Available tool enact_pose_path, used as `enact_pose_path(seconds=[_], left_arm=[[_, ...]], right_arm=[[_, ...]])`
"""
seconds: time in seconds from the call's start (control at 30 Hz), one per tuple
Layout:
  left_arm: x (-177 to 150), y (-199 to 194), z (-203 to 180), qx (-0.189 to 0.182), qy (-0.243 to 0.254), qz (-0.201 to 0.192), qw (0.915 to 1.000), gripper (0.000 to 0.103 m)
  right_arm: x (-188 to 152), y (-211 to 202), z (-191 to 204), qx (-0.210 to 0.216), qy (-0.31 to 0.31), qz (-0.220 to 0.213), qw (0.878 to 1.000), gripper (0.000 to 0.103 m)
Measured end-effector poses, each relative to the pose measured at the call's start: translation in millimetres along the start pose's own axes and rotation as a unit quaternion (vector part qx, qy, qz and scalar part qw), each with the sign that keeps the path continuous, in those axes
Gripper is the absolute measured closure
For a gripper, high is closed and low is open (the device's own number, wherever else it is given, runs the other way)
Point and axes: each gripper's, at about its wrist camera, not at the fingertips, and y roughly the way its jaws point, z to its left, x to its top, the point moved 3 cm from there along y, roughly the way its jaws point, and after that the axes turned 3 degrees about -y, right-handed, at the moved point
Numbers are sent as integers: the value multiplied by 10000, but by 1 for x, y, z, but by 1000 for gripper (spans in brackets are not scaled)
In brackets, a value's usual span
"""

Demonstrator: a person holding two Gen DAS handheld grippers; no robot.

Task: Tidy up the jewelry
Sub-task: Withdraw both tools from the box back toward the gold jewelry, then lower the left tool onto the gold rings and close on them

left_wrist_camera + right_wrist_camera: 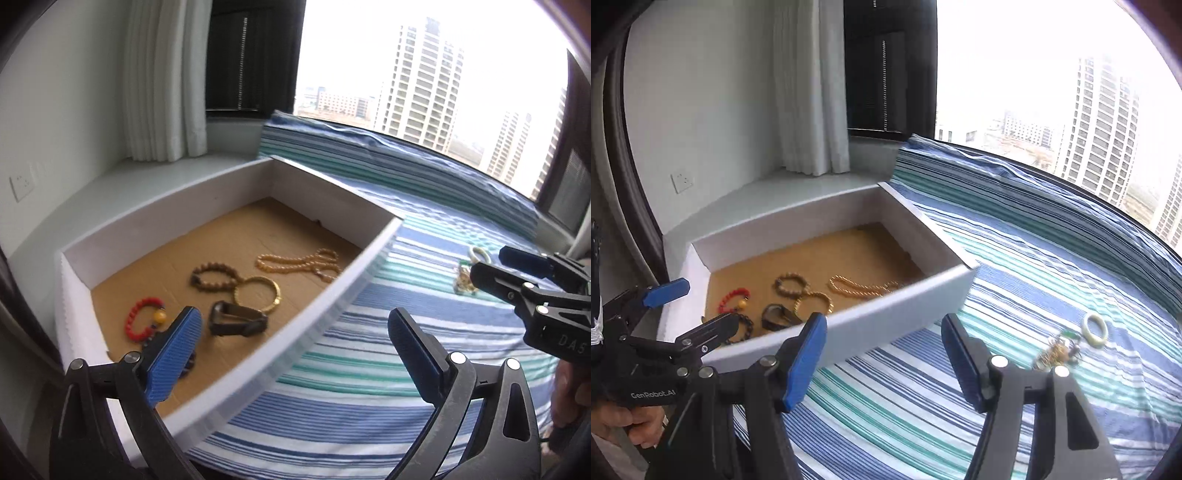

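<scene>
The jewelry still to be sorted is lying on the striped blue-and-green bedspread (1015, 280), outside the box: a pale green bangle (1095, 328) and, just beside it on the nearer side, a tangled gold-coloured cluster (1058, 350) with a spot of green in it; what the cluster is made of cannot be told. Both pieces are being seen to the right of the white box (897, 314), well apart from its near wall. Inside the box, on the brown cardboard floor, a red bead bracelet (142, 321), a brown bead bracelet (214, 278), a gold bangle (256, 295), an amber bead string (299, 260) and a dark strap-like band (236, 319) are being kept, each lying flat.

The right hand-held gripper (886, 365) is being held with its jaws parted to a middling width and nothing between them; the loose pieces are lying ahead of it and off to its right, past the right-hand finger (964, 362). In the left wrist view this gripper is showing with its tips almost over the cluster. The left hand-held gripper (295, 350) is being held wide and empty, straddling the box's near wall, with the loose pieces far off to its right.

The right hand is therefore being judged the nearer one. The bangle is lying flat as a ring, so its rim is likely needing to be straddled from above.
</scene>
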Motion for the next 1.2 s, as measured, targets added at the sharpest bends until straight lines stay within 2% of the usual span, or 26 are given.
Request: enact_pose_path(seconds=[0.1,0.23,0.37,0.5,0.77,0.97,1.2], left_arm=[[-30,13,-39,-339,209,346,9986,2],[-64,27,-82,-599,505,742,9942,2],[-87,31,-111,-770,686,975,9899,2],[-96,28,-124,-718,886,1019,9882,2],[-94,23,-117,-433,892,782,9920,2],[-100,30,-117,-403,912,902,9909,2],[-109,41,-119,-379,937,1096,9888,2]], right_arm=[[-49,-14,-31,-416,348,213,9983,37],[-112,-29,-69,-832,873,552,9912,37],[-150,-47,-92,-1195,1222,630,9833,37],[-165,-57,-100,-1475,1258,636,9790,37],[-171,-61,-94,-1640,1175,555,9779,37],[-177,-55,-93,-1736,1131,628,9763,37],[-197,-45,-104,-1603,1541,824,9715,37]])
